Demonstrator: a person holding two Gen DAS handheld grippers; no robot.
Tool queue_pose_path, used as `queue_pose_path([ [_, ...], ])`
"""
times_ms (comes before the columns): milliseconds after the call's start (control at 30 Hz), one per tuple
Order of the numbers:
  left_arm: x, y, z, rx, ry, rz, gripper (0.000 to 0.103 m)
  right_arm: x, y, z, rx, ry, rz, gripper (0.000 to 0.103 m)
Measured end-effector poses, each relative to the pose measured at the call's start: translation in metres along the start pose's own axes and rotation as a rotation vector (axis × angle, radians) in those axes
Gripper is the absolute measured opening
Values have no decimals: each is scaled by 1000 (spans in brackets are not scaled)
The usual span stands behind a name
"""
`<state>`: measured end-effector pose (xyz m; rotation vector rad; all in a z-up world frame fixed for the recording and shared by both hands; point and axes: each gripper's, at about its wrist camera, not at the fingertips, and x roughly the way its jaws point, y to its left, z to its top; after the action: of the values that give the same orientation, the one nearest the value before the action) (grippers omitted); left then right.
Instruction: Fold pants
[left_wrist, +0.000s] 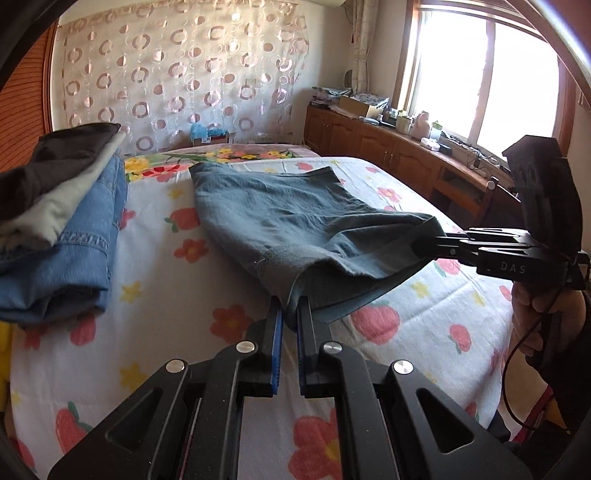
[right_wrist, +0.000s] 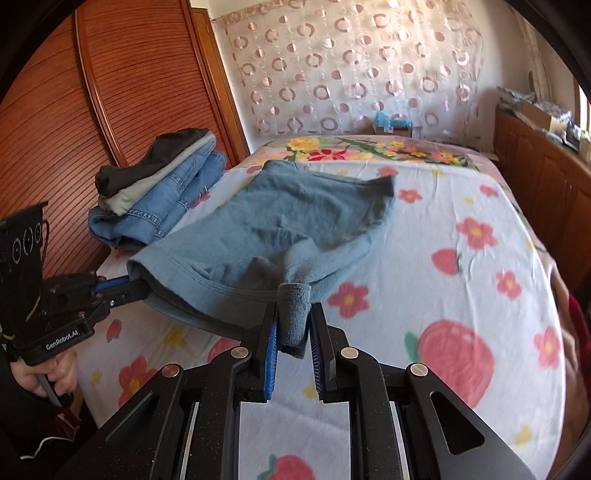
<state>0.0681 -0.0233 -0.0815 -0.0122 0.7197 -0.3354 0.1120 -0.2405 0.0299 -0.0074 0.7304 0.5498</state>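
Observation:
The teal-blue pants (left_wrist: 280, 210) lie on the flowered bed, their near end lifted off the sheet. My left gripper (left_wrist: 290, 306) is shut on the near left corner of the fabric. My right gripper (right_wrist: 293, 317) is shut on a bunched fold at the near right corner. In the left wrist view the right gripper (left_wrist: 424, 245) reaches in from the right with its tips inside the fabric. In the right wrist view the pants (right_wrist: 295, 218) stretch away and the left gripper (right_wrist: 129, 290) holds the hem at the left.
A stack of folded clothes (left_wrist: 62, 229), denim under grey and black, sits at the bed's far left, also in the right wrist view (right_wrist: 162, 192). A wooden cabinet (left_wrist: 388, 151) with clutter runs under the window on the right. A wooden slatted door (right_wrist: 74, 129) stands left of the bed.

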Motion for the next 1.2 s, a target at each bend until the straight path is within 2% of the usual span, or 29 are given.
queue_pose_path([
  [100,0,5,-3,-12,28,-10,8,0,-5,-27,10,21,1,16],
  [133,0,4,-5,-11,34,-9,9,4,-6,-25,9,27,-7,16],
  [200,-5,5,-9,-12,26,-8,18,10,-9,-28,12,37,-17,16],
  [267,-11,8,-10,-24,3,-5,43,10,-9,-31,19,41,-18,16],
  [300,-13,9,-8,-29,-10,-11,44,9,-9,-33,22,44,-23,16],
  [467,-4,19,9,-65,-25,24,44,6,-11,-37,41,47,-35,22],
  [700,11,19,9,-77,3,25,43,-5,-10,-41,33,35,-43,41],
  [900,22,22,1,-89,57,29,43,-14,-10,-40,24,-5,-47,43],
  [1033,30,27,-5,-126,100,13,42,-1,-15,-41,50,27,-41,43],
  [1200,29,24,-9,-118,99,13,39,8,-17,-42,67,55,-33,43],
])
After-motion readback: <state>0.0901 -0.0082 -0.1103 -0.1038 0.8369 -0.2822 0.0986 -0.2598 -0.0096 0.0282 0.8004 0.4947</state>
